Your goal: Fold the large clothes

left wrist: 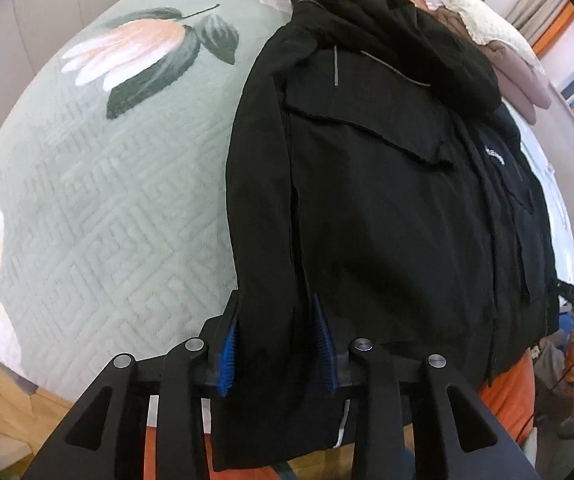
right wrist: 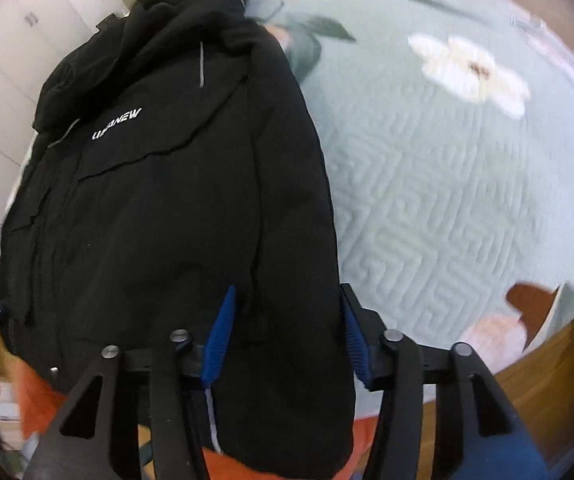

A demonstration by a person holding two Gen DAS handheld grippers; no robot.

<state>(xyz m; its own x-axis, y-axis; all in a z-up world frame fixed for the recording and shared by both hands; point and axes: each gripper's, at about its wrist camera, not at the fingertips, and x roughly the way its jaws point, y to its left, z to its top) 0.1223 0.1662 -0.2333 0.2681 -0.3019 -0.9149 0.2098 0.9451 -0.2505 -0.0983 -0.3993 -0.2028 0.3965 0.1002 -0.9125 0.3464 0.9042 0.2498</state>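
A black hooded jacket (left wrist: 387,184) lies on a pale green floral bedspread (left wrist: 119,184), sleeves folded inward, hood at the far end. My left gripper (left wrist: 277,344) is shut on the jacket's near left hem and sleeve end, cloth bunched between the blue pads (left wrist: 229,354). In the right wrist view the same jacket (right wrist: 159,200) shows white chest lettering. My right gripper (right wrist: 285,336) has its blue pads (right wrist: 219,344) on either side of the near right hem and sleeve, gripping the cloth.
Folded pink and cream bedding (left wrist: 499,52) is piled at the far right of the bed. White cupboards (right wrist: 11,80) stand beyond the bed. A wooden bed frame (right wrist: 559,364) and orange clothing (right wrist: 39,396) lie near me. The bedspread (right wrist: 447,200) stretches to the right.
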